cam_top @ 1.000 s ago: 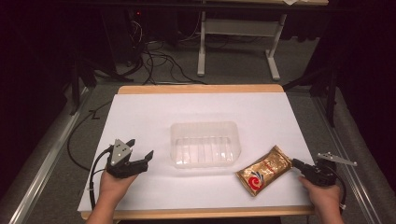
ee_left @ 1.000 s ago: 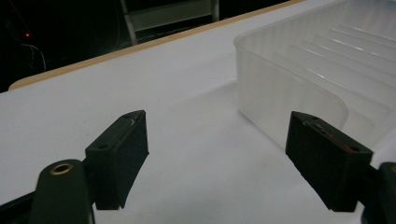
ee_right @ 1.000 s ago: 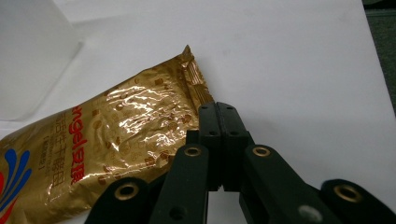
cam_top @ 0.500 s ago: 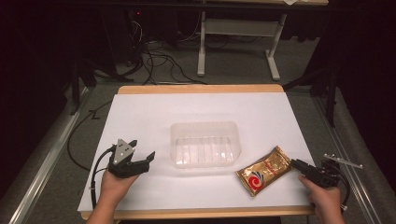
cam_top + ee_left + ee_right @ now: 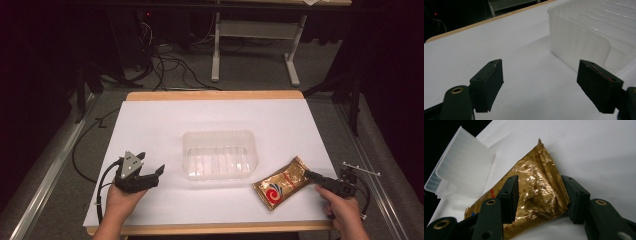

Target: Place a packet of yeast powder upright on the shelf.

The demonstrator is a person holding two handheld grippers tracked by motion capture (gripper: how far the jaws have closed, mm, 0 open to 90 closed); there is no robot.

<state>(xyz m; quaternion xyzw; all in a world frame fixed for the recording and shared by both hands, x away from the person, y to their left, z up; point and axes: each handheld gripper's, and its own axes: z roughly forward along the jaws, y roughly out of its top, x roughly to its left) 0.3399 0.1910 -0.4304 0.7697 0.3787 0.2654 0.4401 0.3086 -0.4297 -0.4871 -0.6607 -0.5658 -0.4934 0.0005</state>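
A gold foil snack packet [image 5: 282, 183] lies flat on the white sheet at the front right, right of the clear plastic tray [image 5: 220, 136]. My right gripper [image 5: 308, 175] reaches the packet's right end from the table's right edge. In the right gripper view the packet [image 5: 534, 195] lies between the jaws of the right gripper [image 5: 539, 180], which have just been opening and stand apart at its sides without pinching it. My left gripper [image 5: 157, 171] rests at the front left, open and holding nothing, with the left gripper [image 5: 540, 65] facing the tray's wall [image 5: 579, 42].
The tray [image 5: 464, 167] stands in the middle of the white sheet [image 5: 220, 112] and holds nothing. A wooden edge [image 5: 215, 95] borders the table at the back. Cables and a desk frame [image 5: 252, 30] lie on the dark floor beyond.
My right hand has edged slightly toward the table's near edge. The packet, the tray and the left gripper keep their places.
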